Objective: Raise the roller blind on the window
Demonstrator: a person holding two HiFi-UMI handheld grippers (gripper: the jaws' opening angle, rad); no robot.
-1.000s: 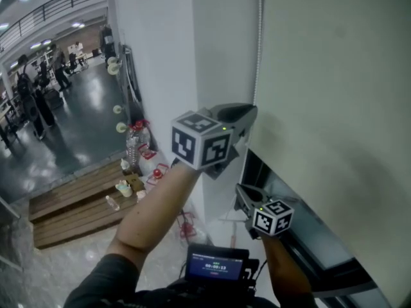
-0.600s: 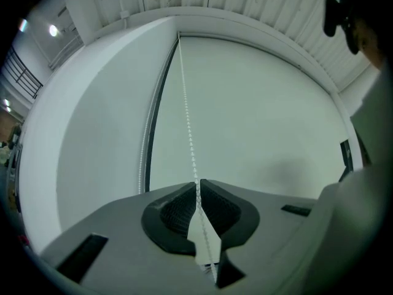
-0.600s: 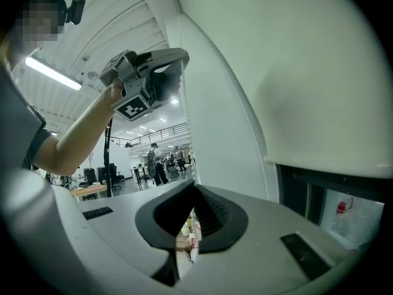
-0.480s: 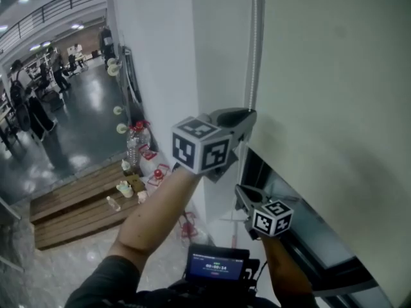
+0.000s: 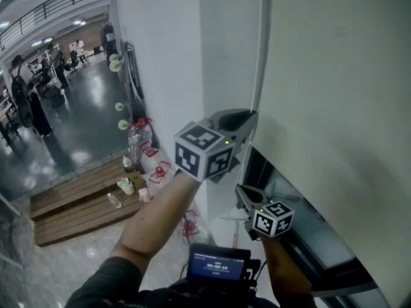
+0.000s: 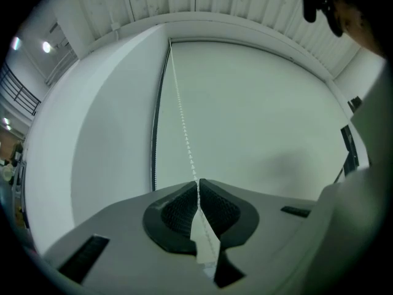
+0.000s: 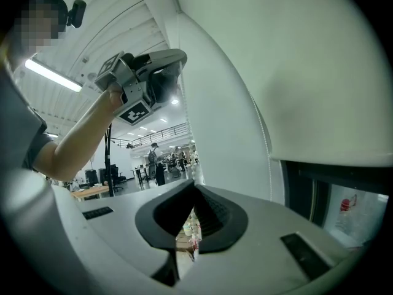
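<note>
Squarely between closing jaws of left tool [image 6: 198, 182], bead chain [image 6: 184, 128]

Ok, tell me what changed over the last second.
The left tool dipped slightly downward, and its jaws are closing with the bead chain between them. The right tool stayed low by the window, shut and empty. The roller blind shows no clear shift at its bottom edge.

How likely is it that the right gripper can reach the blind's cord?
Probably yes: nothing stands between the right gripper and the cord hanging beside it, but its shut fingers must open first.
</note>
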